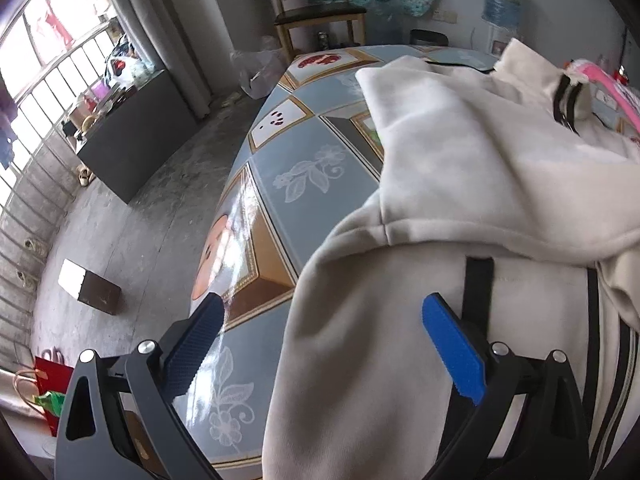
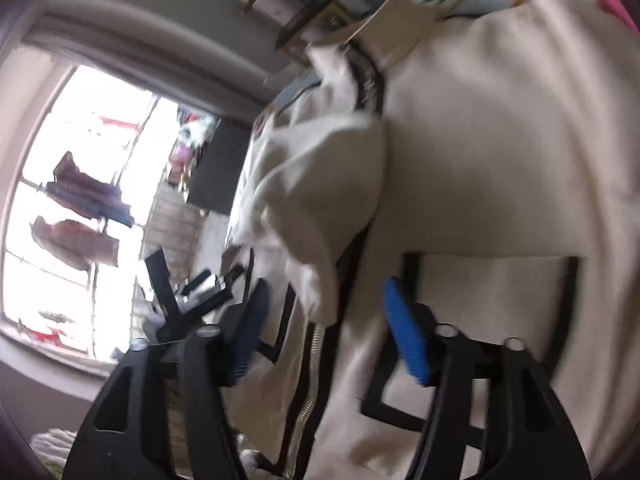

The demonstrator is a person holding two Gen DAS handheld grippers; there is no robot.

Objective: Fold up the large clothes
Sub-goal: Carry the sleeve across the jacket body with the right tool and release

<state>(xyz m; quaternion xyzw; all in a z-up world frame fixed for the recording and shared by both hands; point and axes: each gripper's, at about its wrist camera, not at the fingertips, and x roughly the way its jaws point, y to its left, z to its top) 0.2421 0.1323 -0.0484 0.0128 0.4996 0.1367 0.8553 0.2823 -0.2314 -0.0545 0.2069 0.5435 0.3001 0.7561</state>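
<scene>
1. Meanwhile, a cream zip-up jacket [image 1: 460, 184] lies spread on the patterned tabletop [image 1: 288, 152], part-folded, with one sleeve [image 1: 420, 112] laid across its body ahead of the left tongs [image 1: 324, 344].
2. Left tongs hover wide open and empty over the jacket's near edge, one blue pad above bare tabletop, the other above cloth; nothing sits between them.
3. Right tongs [image 2: 328, 332] gape too, gripping nothing, tilted hard over the jacket [image 2: 500, 152]; the view is motion-blurred, so whether the pads brush fabric cannot be told.
4. Between the right tongs runs the open zipper [image 2: 308, 380], with a loose bunched flap [image 2: 320, 192] just ahead.
5. Judged from this, the next fold wants a grip on the hem: each pair should bite both layers close to the edge, one at either corner.
6. Lifting evenly, and carrying the hem forward to the collar [image 1: 528, 60] beyond the sleeve, should keep that sleeve tucked.
7. Thick fleece may slide from a shallow pinch; the zipper may snag.
</scene>
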